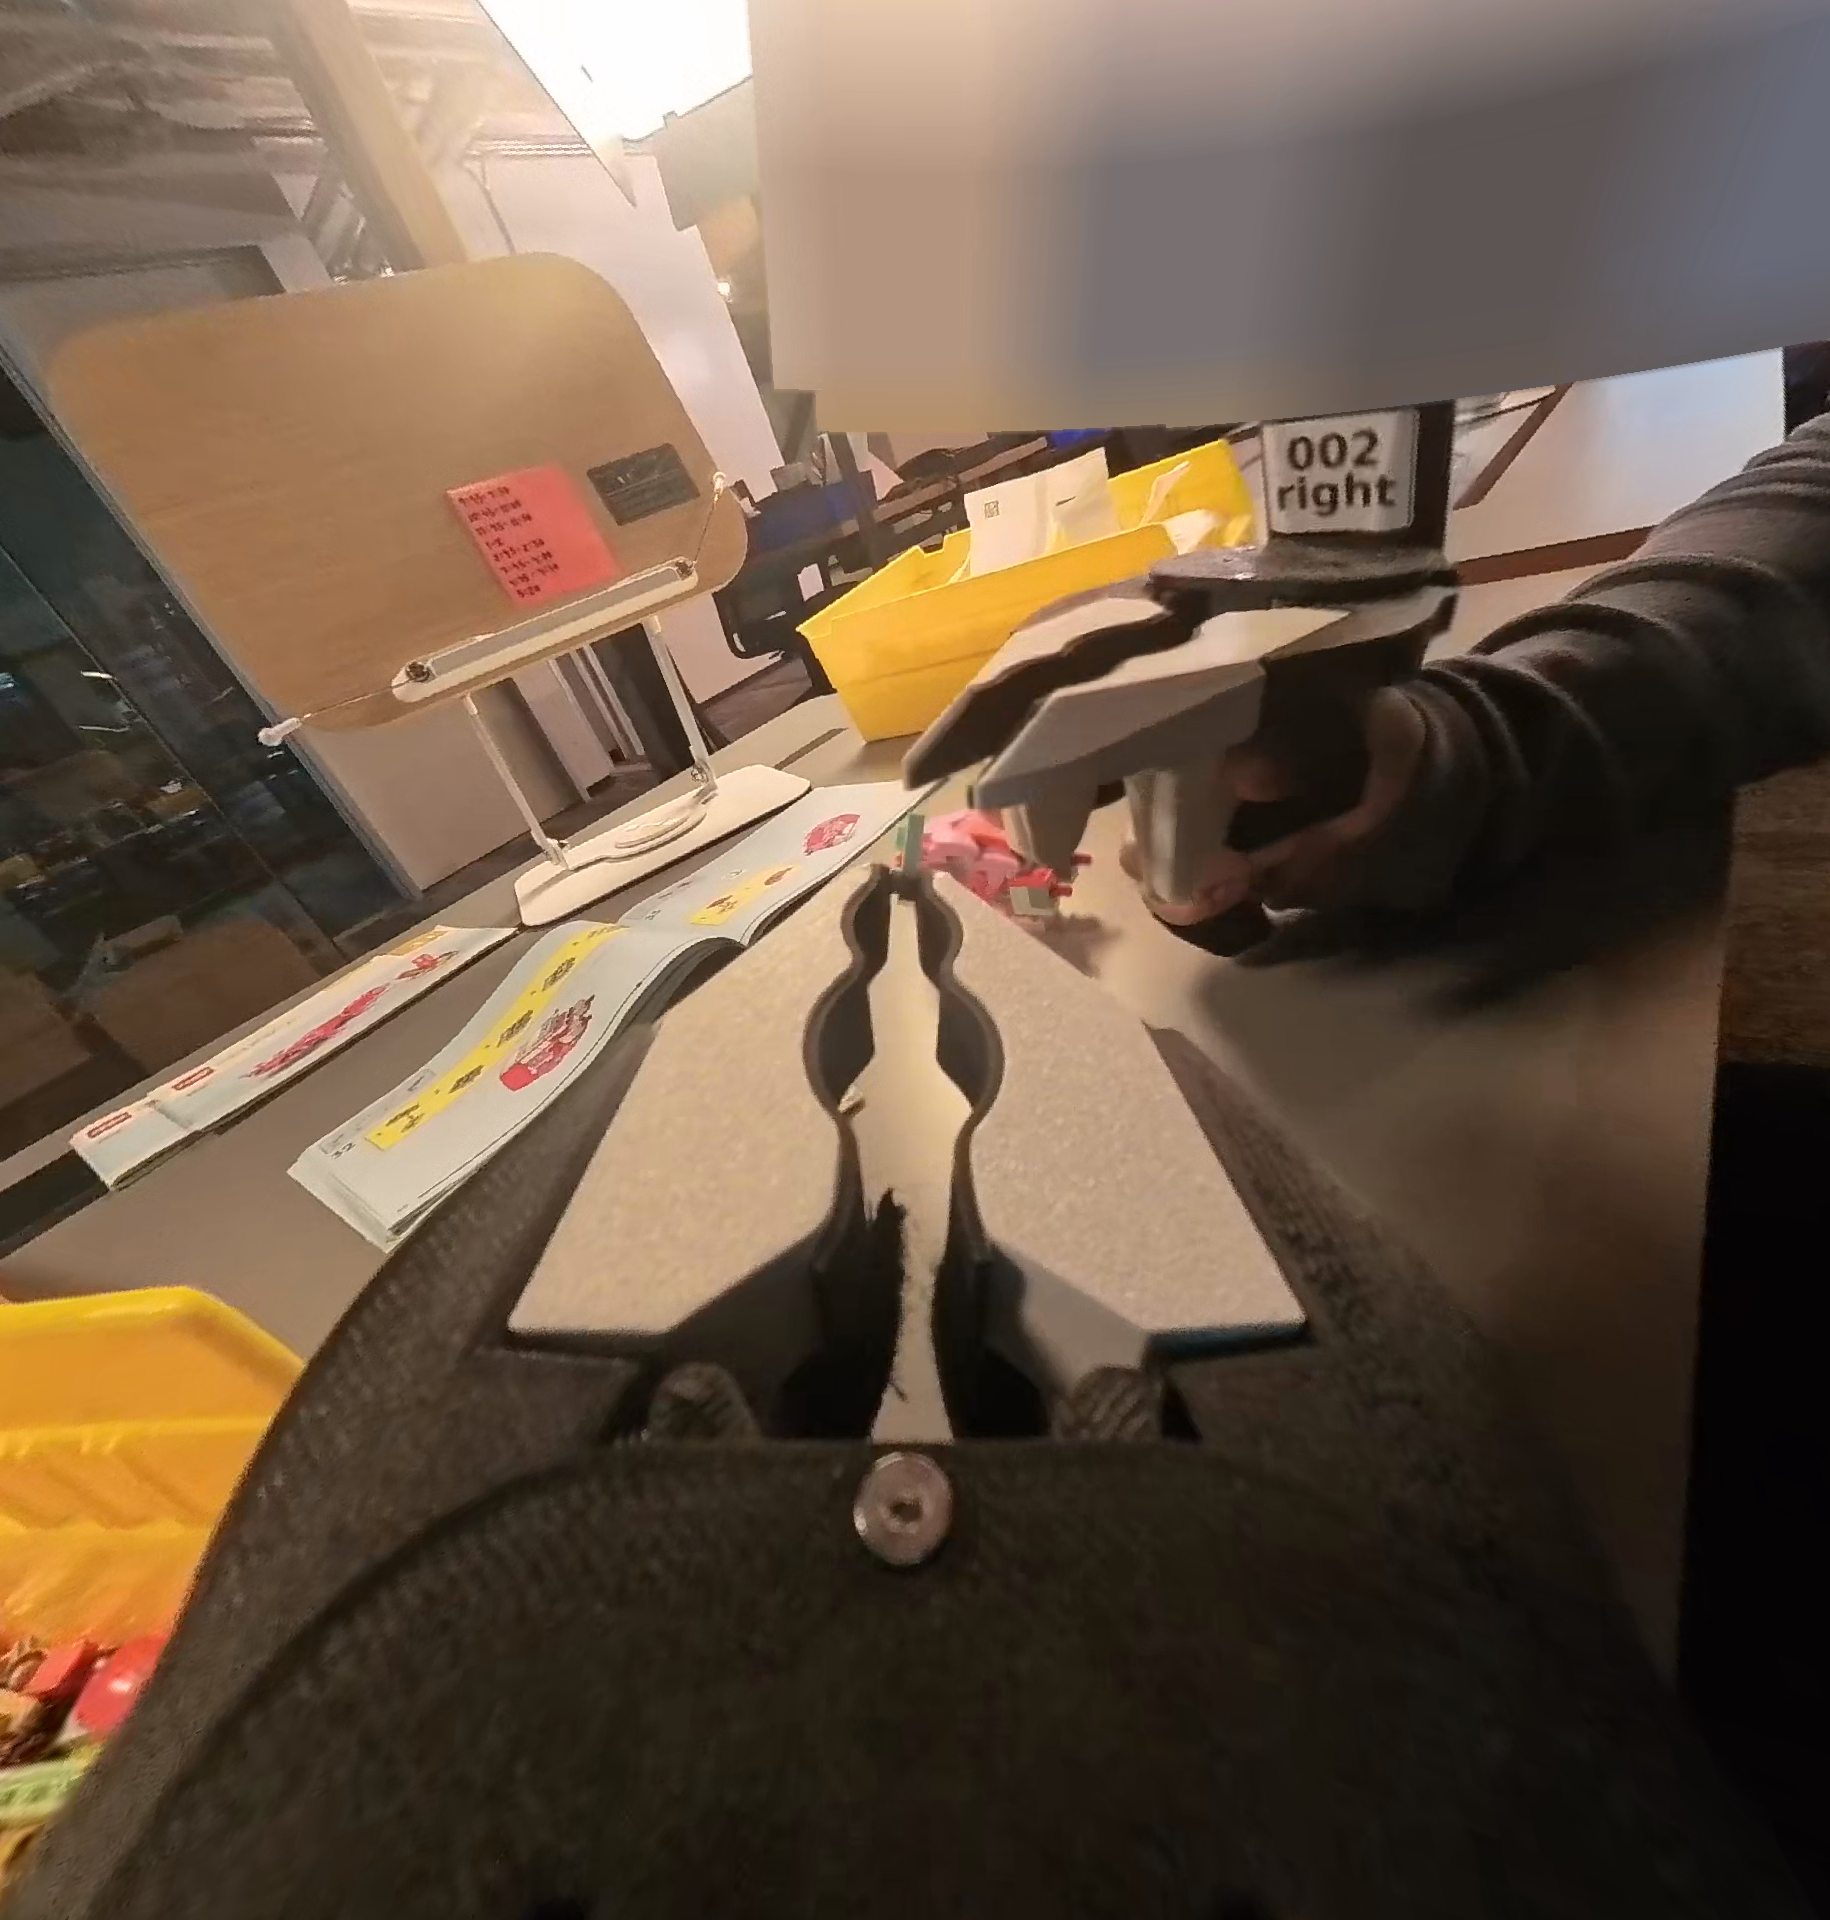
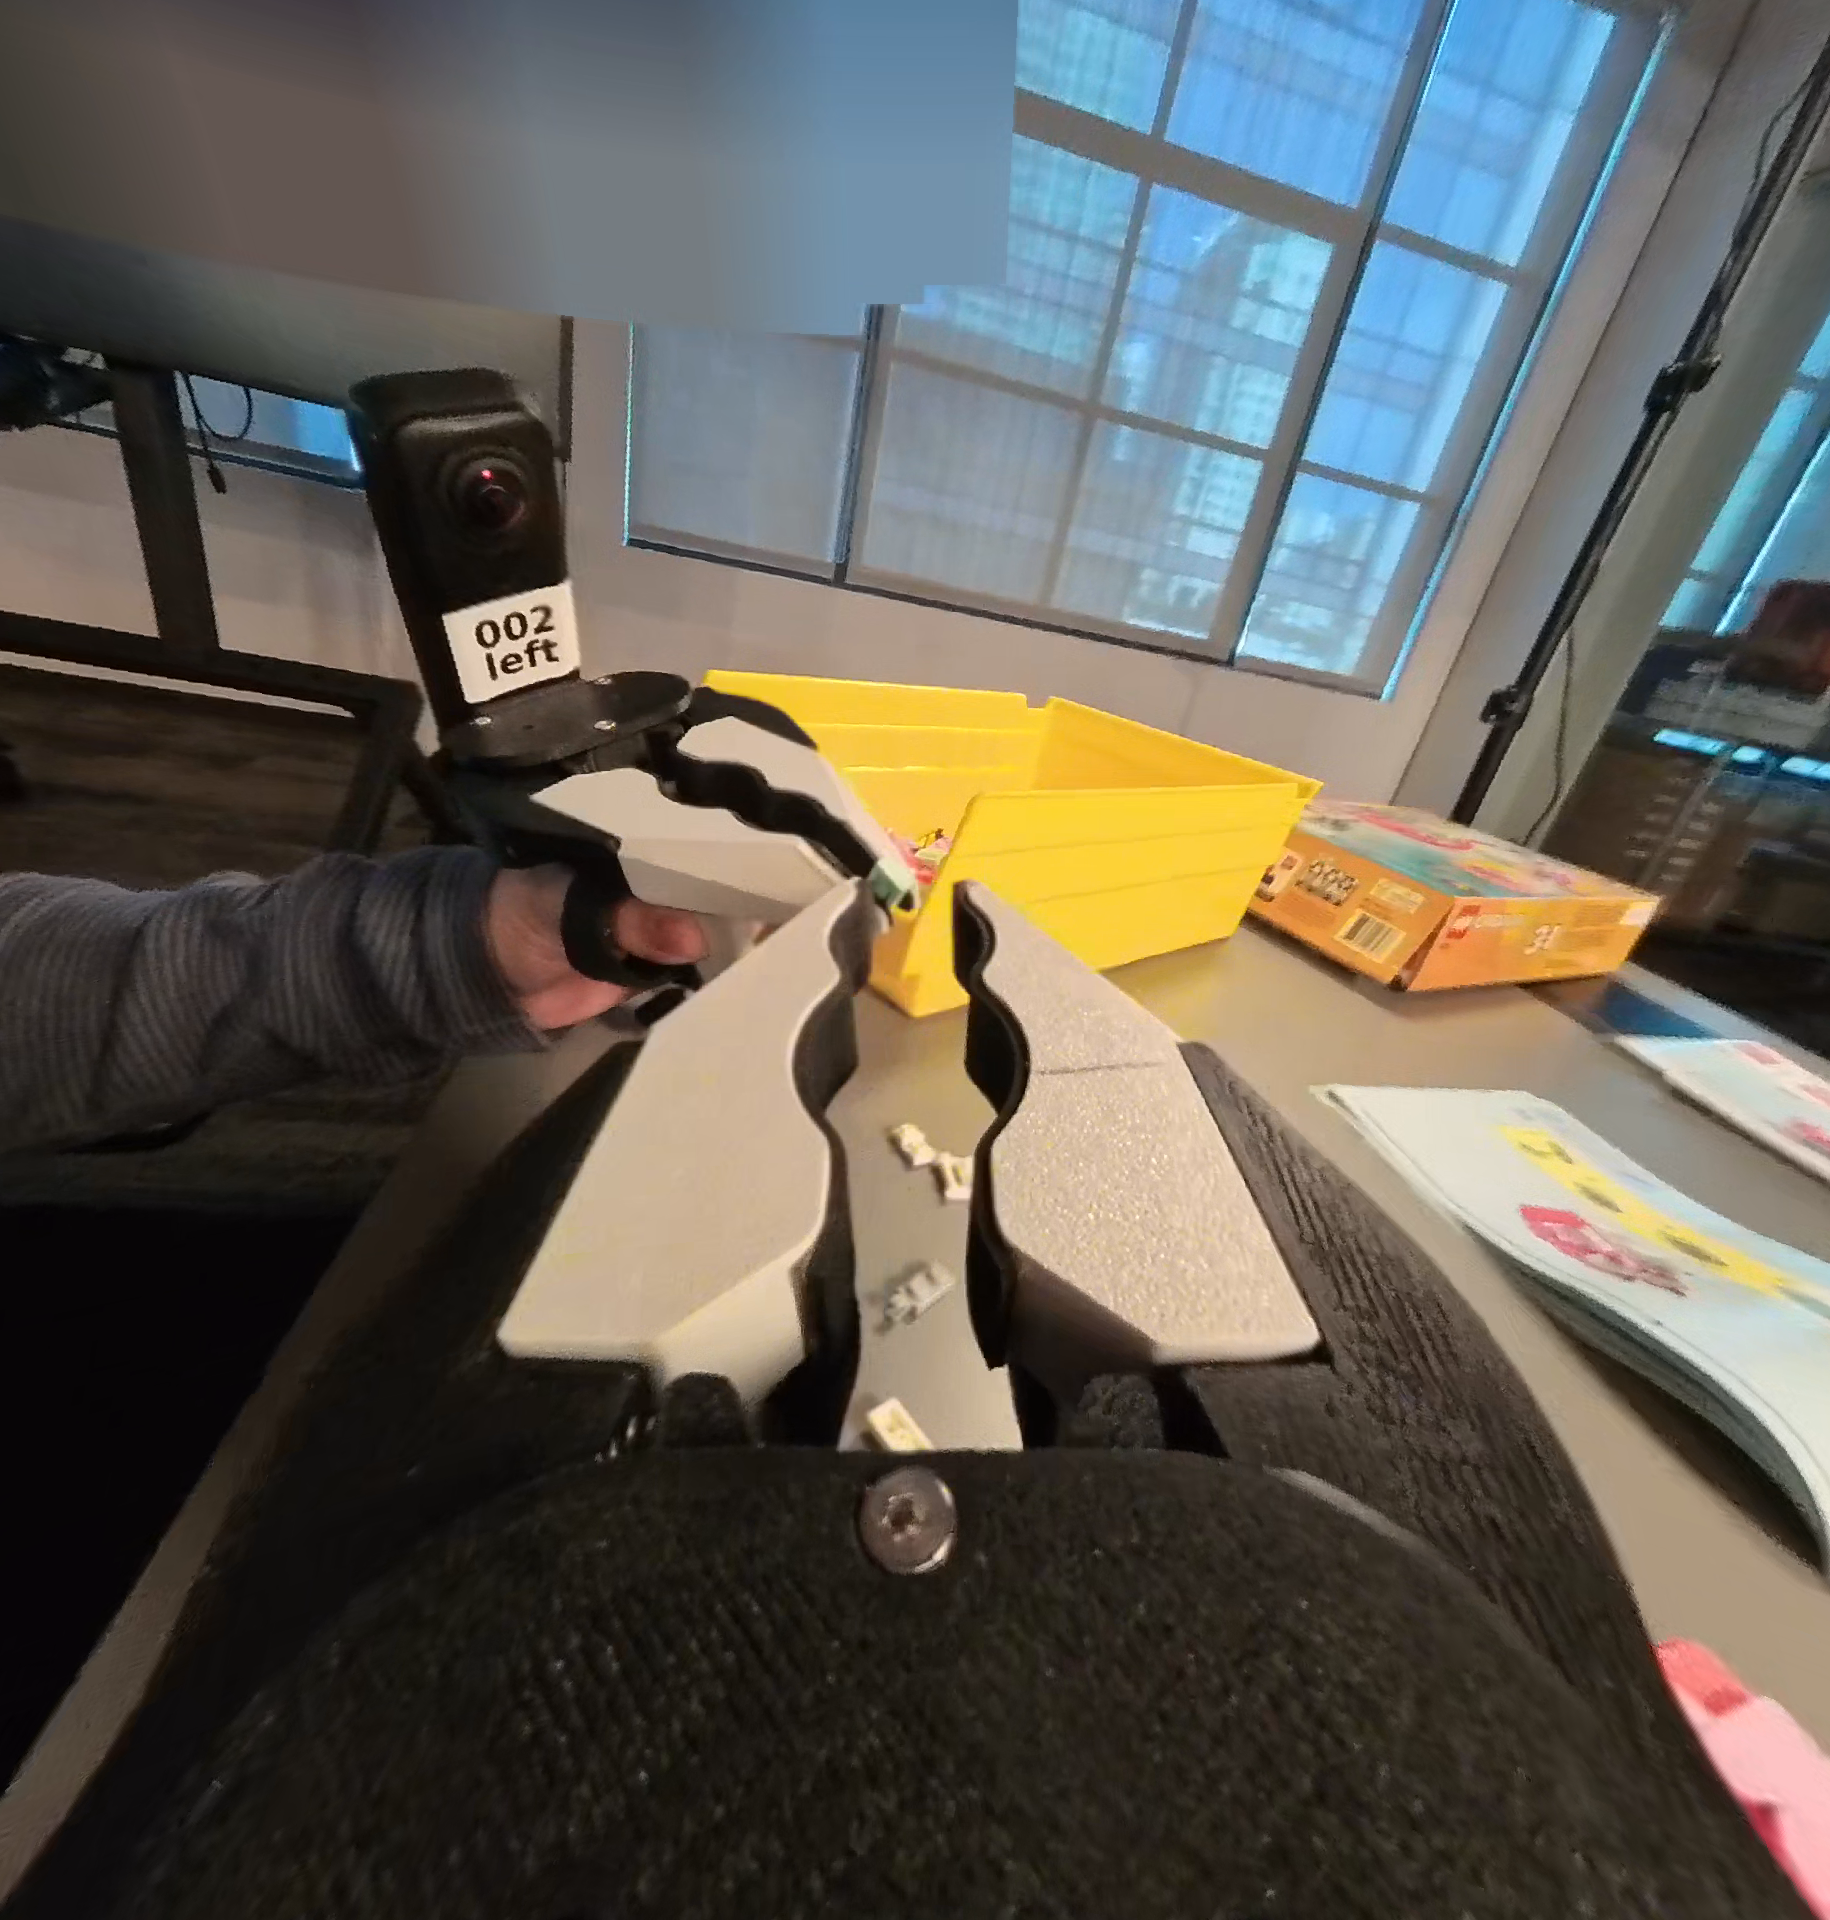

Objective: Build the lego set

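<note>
My left gripper [image 1: 906,885] is shut on a small mint-green brick piece [image 1: 907,840] that sticks out past its fingertips. The right wrist view shows the same: the left gripper [image 2: 880,883] pinches the green piece [image 2: 895,883]. My right gripper [image 2: 913,902] is open and holds nothing; its left fingertip [image 2: 854,904] is right beside the green piece. In the left wrist view the right gripper [image 1: 947,784] hovers just above and behind my left fingertips. A pink and red brick build [image 1: 978,847] lies on the table under it.
Small white pieces [image 2: 926,1153] lie on the grey table [image 2: 1306,1039] below the right gripper. A yellow bin [image 2: 1119,831] with bricks, a toy box [image 2: 1451,904], open instruction booklets [image 1: 537,1039] and a wooden book stand [image 1: 371,488] stand around. Another yellow bin [image 1: 942,623] is behind. My left and right fingertips are right by each other.
</note>
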